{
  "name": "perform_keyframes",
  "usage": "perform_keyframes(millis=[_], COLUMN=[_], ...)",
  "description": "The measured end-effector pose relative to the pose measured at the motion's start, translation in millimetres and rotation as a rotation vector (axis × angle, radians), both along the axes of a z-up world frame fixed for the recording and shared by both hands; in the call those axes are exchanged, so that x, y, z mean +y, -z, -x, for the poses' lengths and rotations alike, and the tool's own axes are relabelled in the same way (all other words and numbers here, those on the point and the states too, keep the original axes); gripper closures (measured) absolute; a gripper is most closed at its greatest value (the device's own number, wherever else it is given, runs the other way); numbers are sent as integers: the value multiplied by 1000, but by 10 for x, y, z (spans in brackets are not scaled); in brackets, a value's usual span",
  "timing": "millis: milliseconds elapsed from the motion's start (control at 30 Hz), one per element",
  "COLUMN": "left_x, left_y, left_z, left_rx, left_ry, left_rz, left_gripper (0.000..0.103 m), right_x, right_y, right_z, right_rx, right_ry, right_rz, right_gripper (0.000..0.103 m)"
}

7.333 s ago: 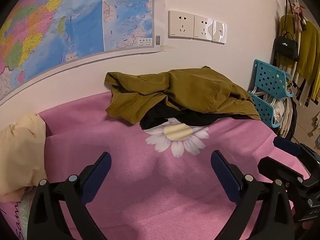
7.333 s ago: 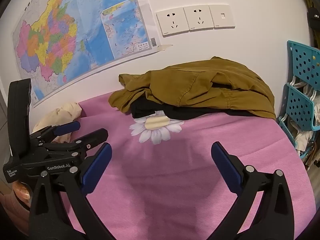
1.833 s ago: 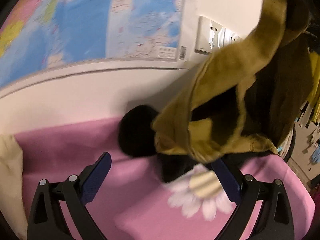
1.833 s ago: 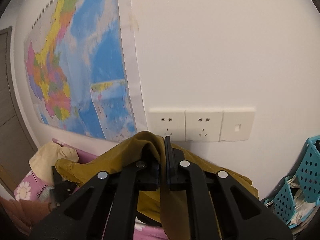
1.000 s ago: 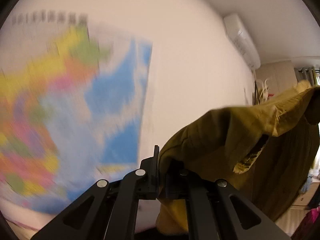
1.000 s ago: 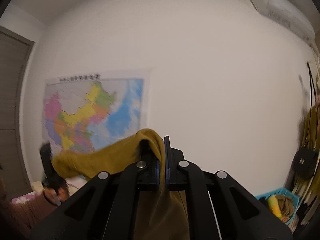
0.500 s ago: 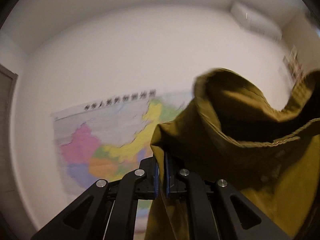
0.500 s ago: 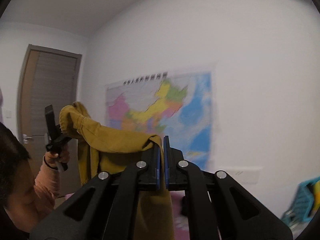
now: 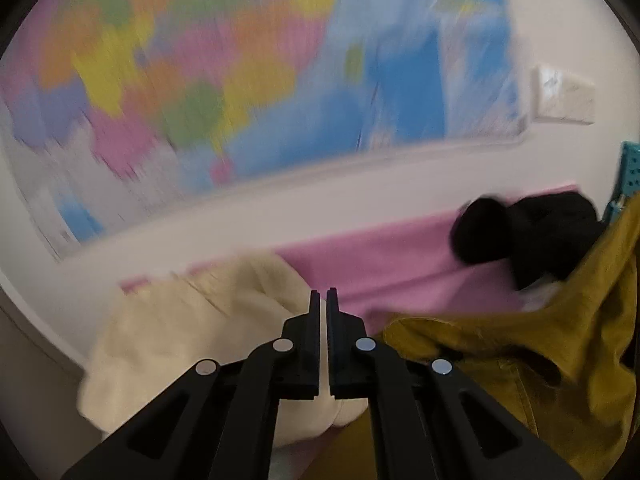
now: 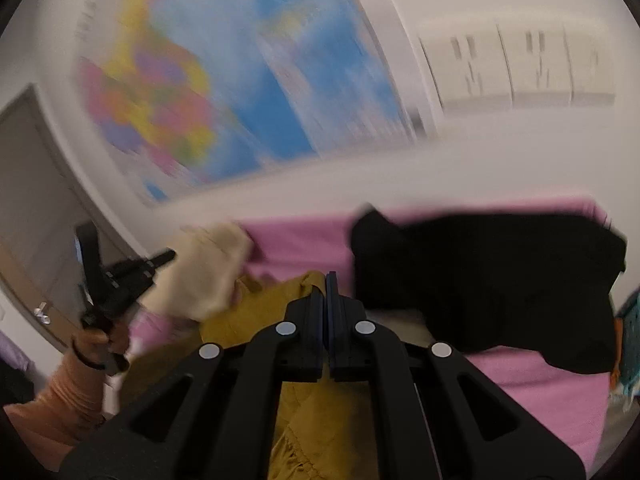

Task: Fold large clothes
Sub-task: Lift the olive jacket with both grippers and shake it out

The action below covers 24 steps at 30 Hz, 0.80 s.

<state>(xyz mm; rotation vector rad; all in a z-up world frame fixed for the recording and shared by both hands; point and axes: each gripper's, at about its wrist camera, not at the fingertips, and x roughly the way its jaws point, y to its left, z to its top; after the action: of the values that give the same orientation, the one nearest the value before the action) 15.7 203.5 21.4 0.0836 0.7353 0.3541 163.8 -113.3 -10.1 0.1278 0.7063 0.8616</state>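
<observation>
The olive garment sags low over the pink bed, to the right of and under my left gripper. That gripper's jaws are shut; the cloth runs out from beneath its right finger, and the pinch itself is hidden. In the right wrist view the olive garment rises to the tips of my right gripper, which is shut on it. My left gripper shows there too, held in a person's hand. Both views are motion-blurred.
A black garment lies on the bed against the wall. A cream cloth is bunched at the bed's left end. A wall map, sockets, a teal basket at the right and a door at the left surround the bed.
Both grippers have swung down from high in the air toward the bed, carrying the olive garment. The views now tilt down onto the bed instead of the upper wall.
</observation>
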Motion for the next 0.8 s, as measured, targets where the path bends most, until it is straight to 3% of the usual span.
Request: perform_keyframes(millis=[67, 100, 167, 200, 233, 267, 333, 367, 400, 433, 533, 667, 700, 733, 767, 800], left_x=[179, 266, 279, 267, 242, 152, 45, -17, -73, -113, -180, -220, -223, -239, -216, -178], left_y=[186, 254, 319, 350, 389, 385, 481, 566, 651, 695, 904, 1105, 1148, 1197, 1232, 1215], left_z=[-147, -225, -330, -340, -347, -379, -362, -364, -369, -390, -441, -530, -549, -549, -577, -583], left_rx=[40, 58, 83, 94, 105, 117, 156, 191, 227, 253, 326, 391, 400, 413, 416, 399], left_ry=[-13, 14, 60, 66, 111, 160, 205, 227, 255, 268, 283, 294, 284, 279, 279, 265], left_rz=[62, 130, 163, 149, 163, 179, 167, 150, 143, 144, 136, 167, 161, 158, 174, 180], left_gripper=[101, 101, 99, 93, 73, 65, 37, 37, 34, 32, 28, 27, 37, 58, 65, 82], right_x=[-71, -119, -146, -122, -129, -142, -152, -152, -143, -103, 199, 891, 1070, 1170, 1298, 1359], right_y=[196, 258, 347, 433, 511, 528, 455, 390, 296, 193, 76, 339, 474, 558, 668, 729], right_z=[-256, -364, -552, -689, -748, -756, -631, -550, -431, -283, 35, 424, 438, 440, 396, 337], right_rx=[80, 99, 130, 163, 193, 189, 104, 59, -2, -74, -212, -375, -397, -400, -402, -394], right_ry=[37, 60, 100, 109, 133, 154, 160, 163, 155, 121, -4, -208, -230, -244, -251, -243], right_rz=[-38, -49, -37, -24, 25, 67, 136, 151, 159, 163, 245, 473, 544, 582, 615, 628], right_gripper=[101, 101, 101, 98, 87, 79, 48, 39, 22, 15, 12, 10, 10, 17, 25, 50])
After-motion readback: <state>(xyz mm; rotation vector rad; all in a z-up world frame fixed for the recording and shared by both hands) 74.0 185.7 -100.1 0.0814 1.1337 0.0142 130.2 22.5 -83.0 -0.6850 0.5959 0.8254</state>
